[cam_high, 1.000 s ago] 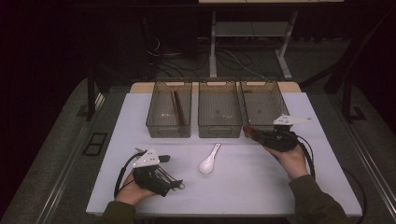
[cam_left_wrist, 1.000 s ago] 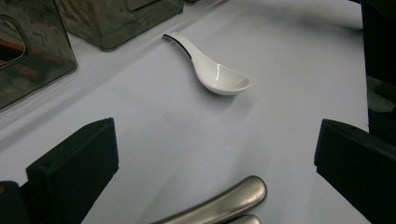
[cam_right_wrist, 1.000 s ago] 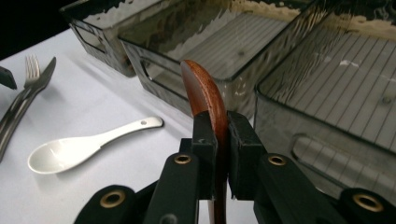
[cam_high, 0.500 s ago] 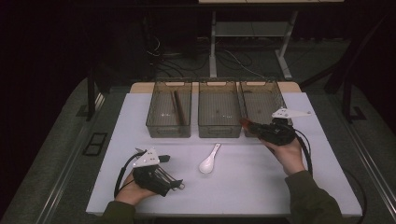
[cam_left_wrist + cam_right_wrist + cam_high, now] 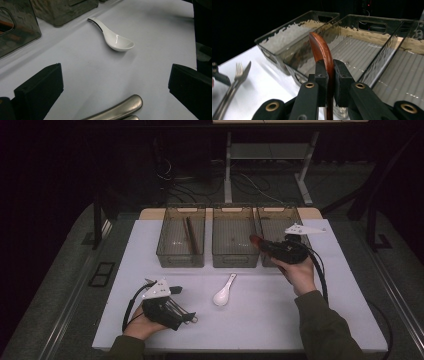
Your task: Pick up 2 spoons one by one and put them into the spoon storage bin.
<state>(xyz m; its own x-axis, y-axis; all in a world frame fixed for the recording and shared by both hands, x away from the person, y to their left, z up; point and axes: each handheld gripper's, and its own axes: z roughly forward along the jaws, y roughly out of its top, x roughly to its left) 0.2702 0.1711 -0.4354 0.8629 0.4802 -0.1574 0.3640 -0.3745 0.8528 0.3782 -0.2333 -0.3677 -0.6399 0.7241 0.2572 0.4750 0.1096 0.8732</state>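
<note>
Here, pinches a wooden spoon (image 5: 320, 45) in the right gripper (image 5: 330, 67), with both black jaws pressed flat on the reddish-brown handle and the curved end rising straight up between them. Hangs in the air, clear of the white table (image 5: 250, 320), in a hand that comes up from below. Just ahead of those jaws: the clear middle bin (image 5: 235, 265), bare inside. Just to their right: the clear right bin (image 5: 277, 212), one wall of it running alongside the gripper. Farther off to their left: the clear left bin (image 5: 181, 265), with a dark stick (image 5: 190, 235) lying lengthwise in it.

Rests low on the table with the left gripper (image 5: 187, 316), jaws spread wide and pressing on nothing. Between those open jaws, at their roots: two steel handles (image 5: 120, 108), lying side by side on the white top. Belong to a fork (image 5: 238, 68) and a knife (image 5: 245, 70), seen from the right gripper's side well off to its left. Straight ahead of the left gripper's jaws, well apart from them: a white ceramic spoon (image 5: 117, 41), bowl up, handle pointing away toward the bins.
</note>
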